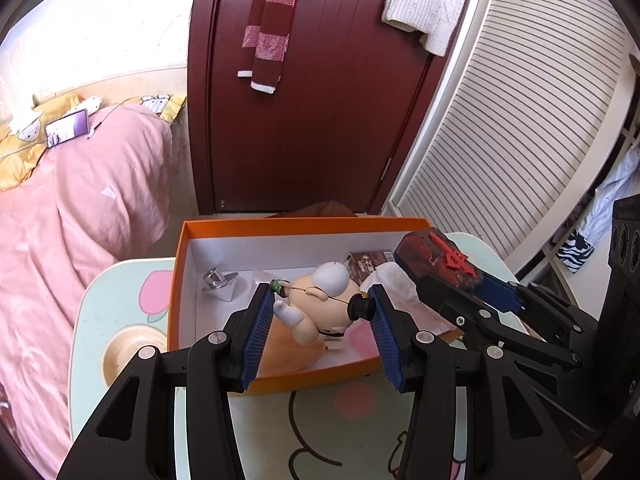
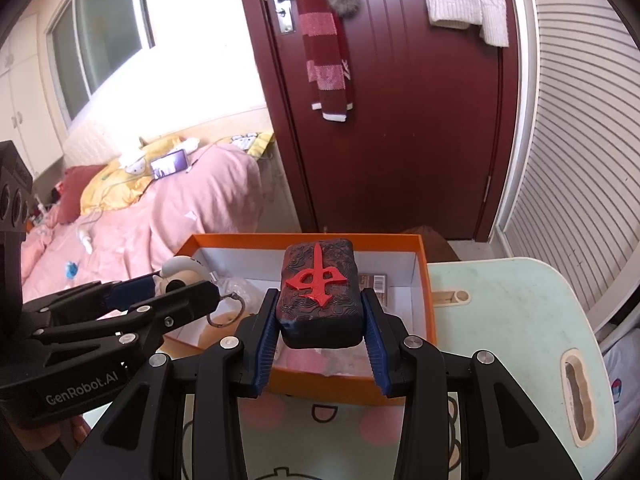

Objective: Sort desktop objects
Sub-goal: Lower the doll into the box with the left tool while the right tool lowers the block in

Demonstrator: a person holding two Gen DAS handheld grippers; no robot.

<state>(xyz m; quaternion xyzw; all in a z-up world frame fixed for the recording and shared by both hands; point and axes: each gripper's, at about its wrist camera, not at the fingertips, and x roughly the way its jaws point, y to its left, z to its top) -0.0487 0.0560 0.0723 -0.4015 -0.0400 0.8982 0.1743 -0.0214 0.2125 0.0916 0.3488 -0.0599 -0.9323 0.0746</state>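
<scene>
An orange box [image 1: 280, 225] with a white inside stands on the small table; it also shows in the right wrist view [image 2: 424, 280]. My left gripper [image 1: 322, 300] is shut on a cream pig-like figurine [image 1: 320, 300] with a white cap and holds it over the box. My right gripper [image 2: 320, 312] is shut on a black block with a red raised character [image 2: 318, 284], held above the box's near right part. That block also shows in the left wrist view [image 1: 438, 258]. The left gripper's fingers [image 2: 132, 292] and the figurine [image 2: 180, 270] appear at the left of the right wrist view.
Inside the box lie a shiny metal clip [image 1: 218, 280], a brown packet [image 1: 368, 262] and clear plastic wrapping [image 1: 400, 284]. The table top [image 2: 512, 320] has a cartoon print and cut-out handles. A pink bed [image 1: 60, 240] is left; a dark red door [image 1: 312, 120] and slatted wardrobe [image 1: 520, 140] stand behind.
</scene>
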